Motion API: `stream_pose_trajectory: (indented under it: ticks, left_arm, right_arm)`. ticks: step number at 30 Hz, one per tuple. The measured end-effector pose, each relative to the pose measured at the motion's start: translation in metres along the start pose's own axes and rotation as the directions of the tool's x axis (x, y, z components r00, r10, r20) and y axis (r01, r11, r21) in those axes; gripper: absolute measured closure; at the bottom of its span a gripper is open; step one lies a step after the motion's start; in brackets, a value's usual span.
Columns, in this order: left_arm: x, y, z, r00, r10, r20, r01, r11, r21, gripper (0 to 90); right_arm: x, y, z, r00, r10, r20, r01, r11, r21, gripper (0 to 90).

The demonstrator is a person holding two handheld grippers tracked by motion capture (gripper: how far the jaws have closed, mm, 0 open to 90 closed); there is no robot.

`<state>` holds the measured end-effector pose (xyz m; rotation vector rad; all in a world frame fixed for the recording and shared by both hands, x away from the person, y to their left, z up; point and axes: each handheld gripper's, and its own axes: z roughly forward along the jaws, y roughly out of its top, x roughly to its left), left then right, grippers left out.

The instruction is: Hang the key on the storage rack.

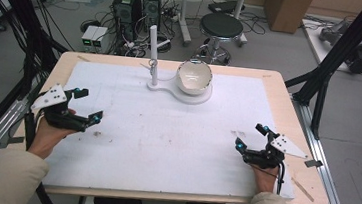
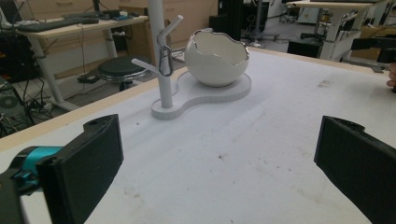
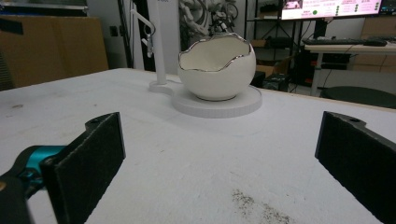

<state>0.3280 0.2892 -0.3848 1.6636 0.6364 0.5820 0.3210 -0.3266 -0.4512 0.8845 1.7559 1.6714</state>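
A: While both hands rest low on the white mat (image 1: 166, 130) over the pale wooden table (image 1: 289, 100), where are the tools themselves?

B: The left gripper (image 1: 84, 105) sits near the mat's left edge, and the right gripper (image 1: 251, 137) near the right edge, well apart from each other. Each has its black jaws spread wide with nothing between them. In the left gripper view and the right gripper view alike, bare mat shows between the two jaws.

A: And what stands nearest to them?

B: A white egg-shaped ceramic bowl with a jagged silver rim (image 1: 194, 76), at the far middle of the mat, well clear of both grippers. It sits upright on the round end of a white flat base (image 1: 204, 97).

A: Anything else on that base?

B: A white upright post with short side pegs (image 1: 153, 54) rises from the narrower end, just to the left of the bowl in the high view. A small metal ring or clip (image 2: 165, 60) hangs from one peg; its exact kind is hard to tell.

A: The mat's surface?

B: It bears some dark specks (image 3: 254, 205) near the right gripper.
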Motion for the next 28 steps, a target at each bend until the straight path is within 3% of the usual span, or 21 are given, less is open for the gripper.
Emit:
stream_pose_trajectory:
  ticks: [1,6,7,8,9,10,11,14,16,19,23,28]
  left_arm:
    - [-0.006,-0.009,-0.008,0.9997,0.020,-0.017,-0.020,0.9996,-0.022,1.7]
    - [-0.015,-0.027,-0.022,0.9995,0.004,-0.032,-0.007,0.9965,-0.083,1.7]
    - [-0.018,-0.038,-0.027,0.9987,-0.044,-0.027,0.041,0.9928,-0.113,1.7]
    - [-0.018,-0.038,-0.027,0.9987,-0.044,-0.027,0.041,0.9928,-0.113,1.7]
    - [-0.021,-0.051,-0.031,0.9957,-0.086,-0.035,0.081,0.9883,-0.130,1.7]
    - [-0.021,-0.051,-0.031,0.9957,-0.086,-0.035,0.081,0.9883,-0.130,1.7]
    - [-0.024,-0.061,-0.033,0.9932,-0.105,-0.049,0.098,0.9854,-0.139,1.7]
    - [-0.027,-0.068,-0.035,0.9924,-0.101,-0.070,0.090,0.9848,-0.149,1.7]
    - [-0.028,-0.073,-0.036,0.9923,-0.081,-0.093,0.068,0.9884,-0.136,1.7]
    - [-0.034,-0.074,-0.038,0.9855,-0.062,-0.158,0.037,0.9868,-0.158,1.7]
    - [-0.034,-0.075,-0.040,0.9847,-0.064,-0.162,0.032,0.9816,-0.188,1.7]
    - [-0.036,-0.075,-0.040,0.9838,-0.058,-0.170,0.026,0.9821,-0.187,1.7]
  right_arm:
    - [-0.001,0.000,0.000,1.0000,0.000,-0.001,0.000,1.000,-0.004,0.6]
    - [-0.001,0.000,0.000,1.0000,0.000,0.000,0.000,1.000,-0.004,0.5]
    - [0.000,0.000,0.000,1.0000,0.005,0.000,-0.005,1.000,-0.001,0.6]
    - [0.000,0.000,0.000,1.0000,0.005,0.000,-0.005,1.000,-0.001,0.6]
    - [0.000,0.000,0.000,1.0000,-0.002,0.003,0.002,1.000,-0.002,0.6]
    - [0.000,0.000,0.000,1.0000,0.003,0.002,-0.003,1.000,0.001,0.6]
    - [0.000,0.000,0.000,1.0000,0.003,0.003,-0.003,1.000,0.001,0.6]
    - [0.000,0.000,0.000,1.0000,0.002,0.003,-0.002,1.000,0.001,0.6]
    - [0.000,0.000,0.000,1.0000,-0.004,0.003,0.004,1.000,-0.003,0.6]
    - [0.000,0.000,0.000,1.0000,-0.007,0.002,0.007,1.000,0.000,0.5]
    - [0.001,0.000,0.000,1.0000,-0.002,0.003,0.002,1.000,0.002,0.6]
    - [0.001,0.000,0.000,1.0000,-0.004,0.005,0.004,1.000,0.006,0.6]
